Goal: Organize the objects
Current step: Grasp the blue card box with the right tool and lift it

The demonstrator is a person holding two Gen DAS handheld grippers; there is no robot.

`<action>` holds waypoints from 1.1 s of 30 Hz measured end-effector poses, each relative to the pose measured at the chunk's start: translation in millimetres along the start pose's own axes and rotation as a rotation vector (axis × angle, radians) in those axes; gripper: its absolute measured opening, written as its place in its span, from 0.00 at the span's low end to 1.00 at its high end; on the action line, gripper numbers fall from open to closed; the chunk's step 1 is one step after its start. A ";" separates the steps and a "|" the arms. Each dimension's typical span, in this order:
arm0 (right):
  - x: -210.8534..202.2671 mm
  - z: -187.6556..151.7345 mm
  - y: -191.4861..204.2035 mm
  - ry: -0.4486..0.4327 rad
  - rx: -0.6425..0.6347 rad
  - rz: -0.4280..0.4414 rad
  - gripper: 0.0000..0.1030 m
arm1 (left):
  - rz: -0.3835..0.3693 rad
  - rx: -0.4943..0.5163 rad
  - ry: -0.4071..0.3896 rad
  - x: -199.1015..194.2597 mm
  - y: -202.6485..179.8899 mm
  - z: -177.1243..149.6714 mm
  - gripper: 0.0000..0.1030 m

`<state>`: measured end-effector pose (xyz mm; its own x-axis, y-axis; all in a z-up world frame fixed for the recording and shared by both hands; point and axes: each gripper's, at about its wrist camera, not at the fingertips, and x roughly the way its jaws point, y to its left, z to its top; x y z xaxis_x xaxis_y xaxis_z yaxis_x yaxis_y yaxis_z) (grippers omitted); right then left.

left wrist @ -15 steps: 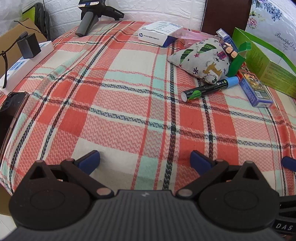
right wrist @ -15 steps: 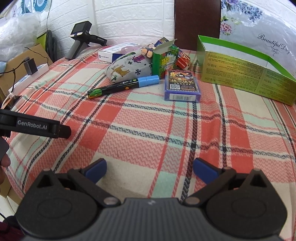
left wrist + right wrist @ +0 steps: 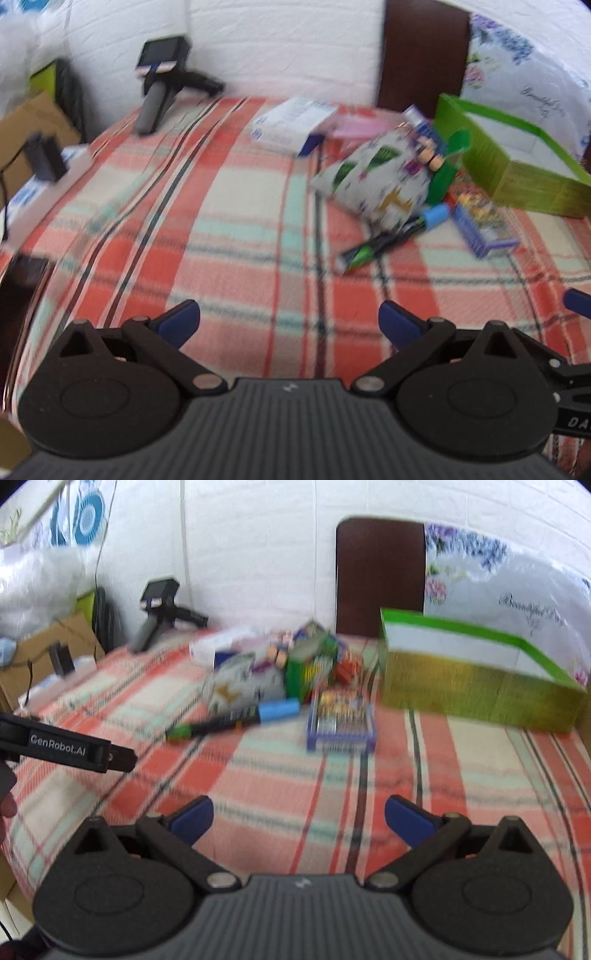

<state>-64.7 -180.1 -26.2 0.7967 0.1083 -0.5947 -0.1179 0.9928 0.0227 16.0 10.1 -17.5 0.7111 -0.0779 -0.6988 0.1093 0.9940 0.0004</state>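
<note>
Both views have tilted upward since half a second ago: more wall and less of the near tabletop edge now show, and both pictures are smeared, so the hands are judged to be in motion. Nothing on the plaid cloth point(image 3: 280, 775) has shifted; no object has yet been handled.

The left gripper point(image 3: 288, 321) stands with jaws wide and empty over the near edge. The right gripper point(image 3: 299, 816) is likewise wide, nothing between the jaws.

The items to be sorted lie clustered toward the far right of the tabletop: a black marker point(image 3: 229, 718) with a blue cap, a patterned pouch point(image 3: 376, 184) just behind it, a purple card box point(image 3: 341, 720) beside the marker's cap, and an open green box point(image 3: 476, 690) at the far right edge, the likely receptacle. A white carton point(image 3: 291, 125) sits near the far edge.

Blur makes all printed text illegible. Small items behind the pouch cannot be identified. The green box's interior is hidden, and its right end is cut off in the left wrist view.
</note>
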 end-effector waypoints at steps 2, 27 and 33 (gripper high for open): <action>6.2 8.5 -2.6 -0.016 -0.013 0.000 0.90 | -0.045 0.043 -0.034 1.3 -10.9 11.8 0.91; 41.5 17.0 -56.2 -0.117 0.085 0.028 0.59 | -0.572 -0.035 0.176 49.6 -116.5 66.7 0.40; 9.0 41.8 -75.4 -0.319 0.063 -0.053 0.59 | -0.595 0.084 -0.009 7.3 -154.5 102.5 0.40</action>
<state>-23.8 -251.8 0.4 0.9473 0.0577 -0.3150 -0.0427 0.9976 0.0544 75.4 -151.9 50.6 0.5167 -0.6201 -0.5903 0.5444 0.7701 -0.3324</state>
